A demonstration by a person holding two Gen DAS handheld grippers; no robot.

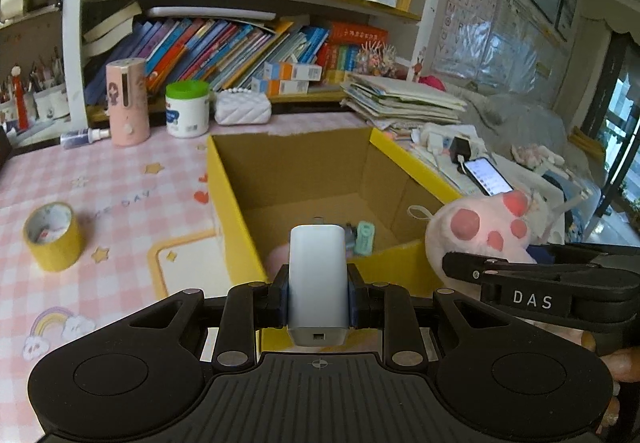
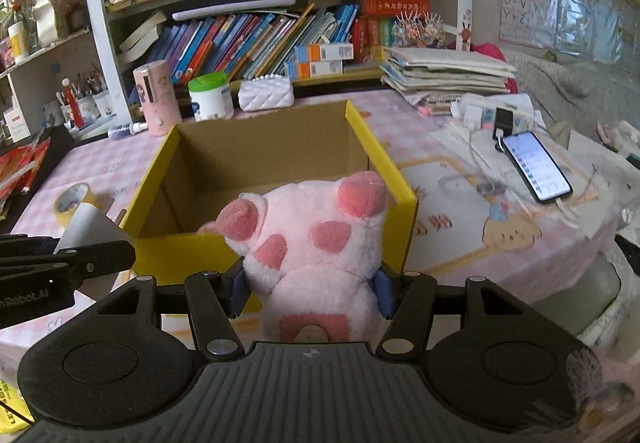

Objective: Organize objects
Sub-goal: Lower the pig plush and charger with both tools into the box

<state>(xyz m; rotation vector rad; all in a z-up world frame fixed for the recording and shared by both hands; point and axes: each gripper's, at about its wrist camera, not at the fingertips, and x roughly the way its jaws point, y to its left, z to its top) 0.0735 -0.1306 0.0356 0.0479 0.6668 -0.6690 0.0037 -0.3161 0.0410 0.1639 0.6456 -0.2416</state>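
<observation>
Bookshelf [image 1: 248, 43], filling the background, is carrying leaning rows of books behind the desk. Desk, under a pink checked mat [image 1: 100, 179], is bearing everything else.

Open cardboard box with yellow outer walls [image 1: 230, 203] is standing upright at mid-desk; in the left wrist view a small mint-green item [image 1: 365, 237] is lying on its floor near the front wall. What else is lying there cannot be told.

Stack of papers [image 2: 448, 77] is resting to the right behind the box, and a lit phone [image 2: 536, 171] is lying well to the right on a cable.

Pink paw-shaped plush [image 2: 316, 243] is sitting clamped between the blue pads of the right gripper [image 2: 310, 293], toe pads facing the camera, in front of the near right corner of the box.

White charger block [image 1: 318, 279] is standing upright, pinched at its sides by the left gripper [image 1: 318, 303], whose jaws are closing tight on it, just before the front wall of the box.

Yellow tape roll [image 1: 54, 235] is resting on the mat well left of the box. Behind the box, a pink cylindrical device [image 1: 128, 107], a green-lidded white jar [image 1: 187, 109] and a white quilted pouch [image 1: 243, 108] are standing in a row.
</observation>
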